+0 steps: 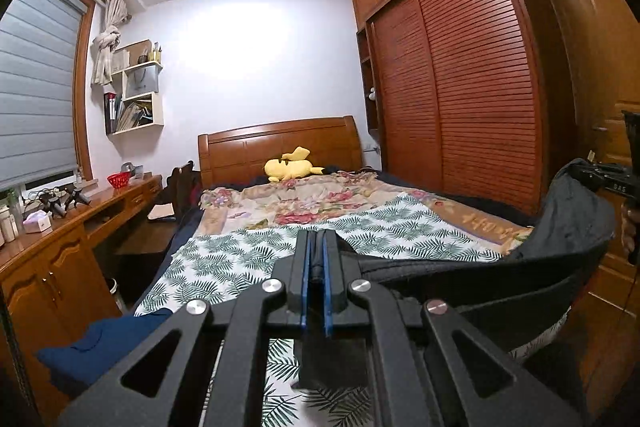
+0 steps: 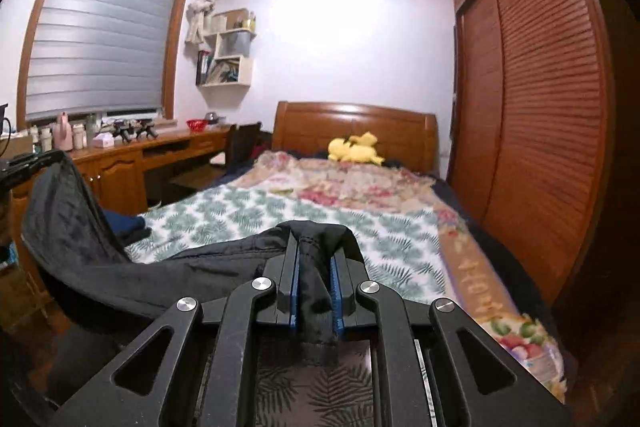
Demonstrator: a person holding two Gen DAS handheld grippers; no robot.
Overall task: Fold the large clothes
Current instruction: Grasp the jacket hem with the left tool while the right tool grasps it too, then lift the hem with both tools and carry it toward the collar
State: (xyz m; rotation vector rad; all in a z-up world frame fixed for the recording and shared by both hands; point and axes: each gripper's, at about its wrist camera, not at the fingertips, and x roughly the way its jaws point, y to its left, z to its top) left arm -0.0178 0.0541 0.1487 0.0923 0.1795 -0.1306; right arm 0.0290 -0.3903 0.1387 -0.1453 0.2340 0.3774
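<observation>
A large black garment [image 1: 500,275] hangs stretched in the air between my two grippers, above the foot of the bed. My left gripper [image 1: 316,243] is shut on one edge of it; the cloth runs off to the right towards my right gripper [image 1: 612,179], seen at the far right of that view. In the right wrist view my right gripper [image 2: 314,247] is shut on a bunched edge of the black garment [image 2: 120,267], which sags off to the left. A dark blue garment [image 1: 96,343] lies at the bed's near left corner.
The bed carries a leaf-print sheet [image 1: 240,259] and a floral blanket [image 1: 304,199], with a yellow plush toy [image 1: 290,167] by the headboard. A wooden desk [image 1: 60,239] with small items runs along the left. A slatted wardrobe [image 1: 460,87] stands on the right.
</observation>
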